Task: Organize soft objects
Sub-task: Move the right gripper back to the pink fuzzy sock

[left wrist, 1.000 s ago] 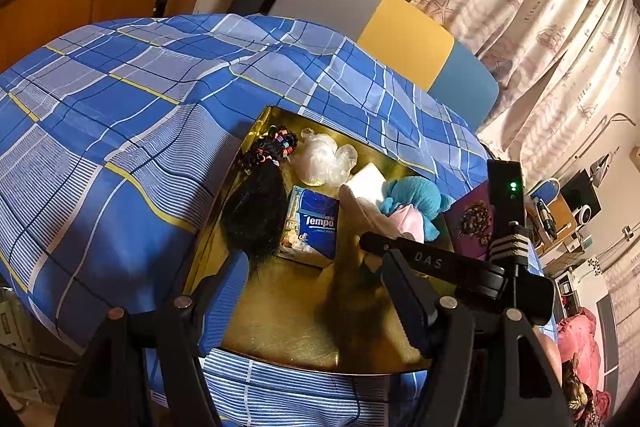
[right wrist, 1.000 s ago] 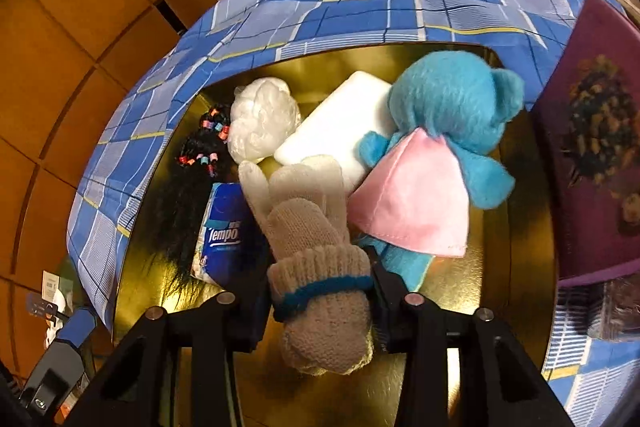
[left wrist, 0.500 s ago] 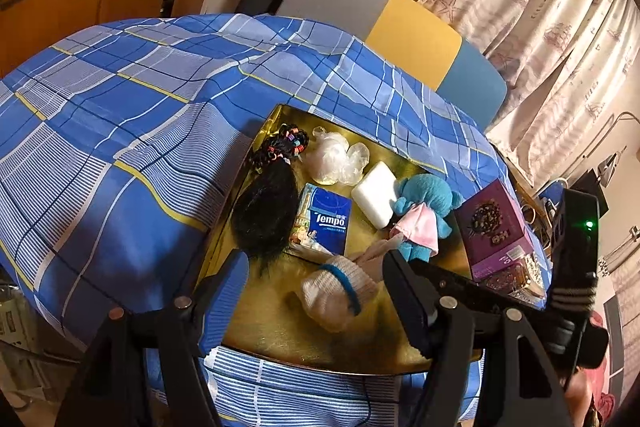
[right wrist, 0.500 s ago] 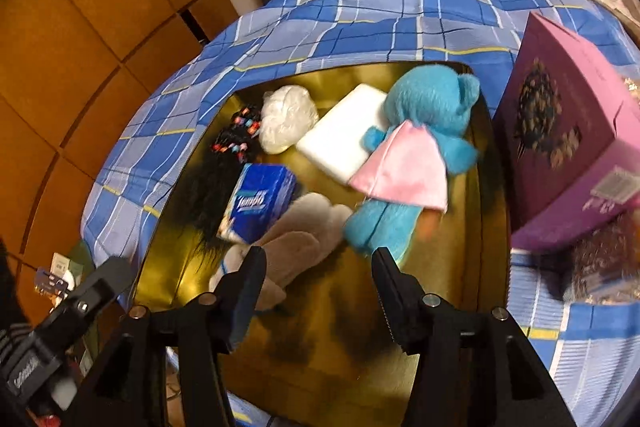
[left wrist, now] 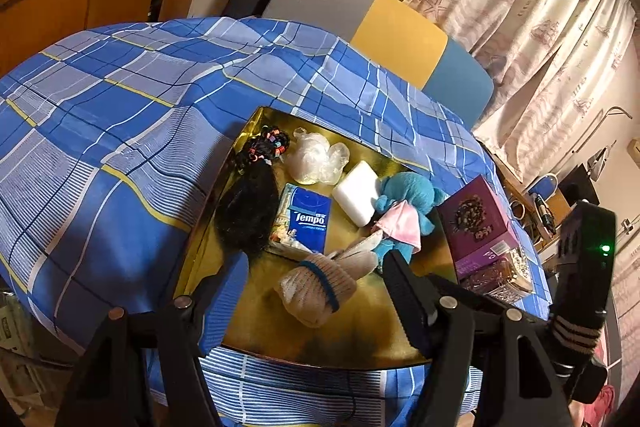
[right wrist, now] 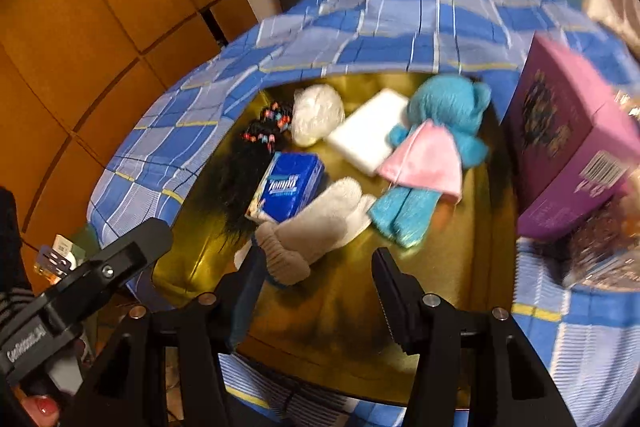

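Observation:
A beige knitted glove [left wrist: 320, 283] with a blue cuff band lies loose near the front of the gold tray [left wrist: 360, 327]. Behind it are a blue Tempo tissue pack [left wrist: 308, 219], a blue plush toy [left wrist: 412, 191] in a pink cape, a white foam block [left wrist: 356, 191], a crumpled clear plastic bag [left wrist: 316, 159] and a black wig [left wrist: 248, 211] with coloured beads. My right gripper [right wrist: 318, 259] hovers open over the tray's front, the glove [right wrist: 316, 227] just beyond its left finger, untouched. My left gripper [left wrist: 316, 265] stands wide open above the tray's near edge, holding nothing.
The tray rests on a blue plaid bedspread [left wrist: 120, 147]. A purple box [left wrist: 476, 223] stands right of the tray with a clear packet in front of it. Behind the bed are a grey, yellow and blue headboard [left wrist: 400, 39] and curtains.
The right gripper opened and let go of the glove, then drew back and upward. The glove now lies in the tray. The left gripper stayed where it was.

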